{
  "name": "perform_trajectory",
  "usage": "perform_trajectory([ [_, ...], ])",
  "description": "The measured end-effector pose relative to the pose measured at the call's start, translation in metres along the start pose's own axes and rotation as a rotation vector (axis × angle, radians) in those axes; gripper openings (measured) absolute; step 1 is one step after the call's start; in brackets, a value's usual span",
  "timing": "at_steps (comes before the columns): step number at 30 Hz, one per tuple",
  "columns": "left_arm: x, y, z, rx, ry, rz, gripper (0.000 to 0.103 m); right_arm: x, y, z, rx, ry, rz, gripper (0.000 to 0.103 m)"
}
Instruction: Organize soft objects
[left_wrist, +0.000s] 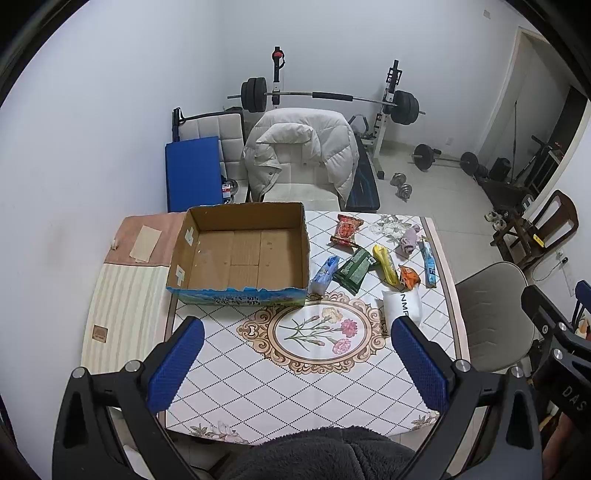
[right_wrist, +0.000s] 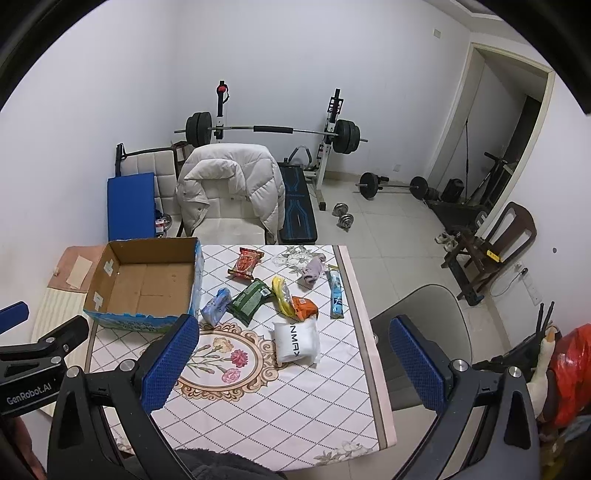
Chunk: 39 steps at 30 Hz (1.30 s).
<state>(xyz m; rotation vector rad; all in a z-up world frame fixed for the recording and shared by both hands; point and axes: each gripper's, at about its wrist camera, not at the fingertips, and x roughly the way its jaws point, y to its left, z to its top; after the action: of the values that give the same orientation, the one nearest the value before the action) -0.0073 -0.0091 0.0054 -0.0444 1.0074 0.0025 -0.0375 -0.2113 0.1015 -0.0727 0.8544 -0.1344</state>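
An empty cardboard box (left_wrist: 240, 251) (right_wrist: 144, 284) stands on the table's left. To its right lie several soft packs: a red pack (left_wrist: 346, 229) (right_wrist: 245, 264), a blue-white pack (left_wrist: 324, 275) (right_wrist: 215, 306), a green pack (left_wrist: 354, 271) (right_wrist: 249, 301), a yellow pack (left_wrist: 386, 264) (right_wrist: 282, 293), an orange pack (left_wrist: 409, 277) (right_wrist: 304, 308), a long blue pack (left_wrist: 428, 264) (right_wrist: 336, 293), a mauve cloth (left_wrist: 408, 240) (right_wrist: 313, 271) and a white pack (left_wrist: 404, 302) (right_wrist: 298, 343). My left gripper (left_wrist: 295, 365) is open and empty above the table's near part. My right gripper (right_wrist: 295, 363) is open and empty, above the near right side.
The flower-patterned table (left_wrist: 295, 387) (right_wrist: 280, 406) has a chair with a white jacket (left_wrist: 301, 155) (right_wrist: 229, 184) behind it and a grey chair (left_wrist: 495, 314) (right_wrist: 421, 325) at its right. A weight bench and barbells stand further back. A striped mat (left_wrist: 122, 306) lies left.
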Motion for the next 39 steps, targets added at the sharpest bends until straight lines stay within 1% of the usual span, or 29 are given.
perform_trajectory([
  [6, 0.0, 0.0, 0.005, 0.001, -0.003, 0.004, 0.103, 0.002, 0.001, 0.007, -0.002, -0.003, 0.004, 0.103],
  [11, -0.001, 0.002, 0.012, 0.0, -0.009, 0.001, 0.103, 0.006, -0.002, 0.005, -0.001, -0.013, 0.001, 0.103],
  [25, -0.002, 0.0, 0.015, 0.0, -0.017, 0.003, 0.103, 0.012, -0.001, 0.006, -0.007, -0.029, 0.003, 0.103],
  [35, -0.001, 0.001, 0.027, 0.002, -0.022, 0.003, 0.103, 0.016, 0.0, 0.009, -0.01, -0.034, 0.0, 0.103],
  [39, -0.001, 0.0, 0.025, 0.001, -0.023, 0.004, 0.103, 0.015, 0.001, 0.009, -0.011, -0.035, -0.001, 0.103],
])
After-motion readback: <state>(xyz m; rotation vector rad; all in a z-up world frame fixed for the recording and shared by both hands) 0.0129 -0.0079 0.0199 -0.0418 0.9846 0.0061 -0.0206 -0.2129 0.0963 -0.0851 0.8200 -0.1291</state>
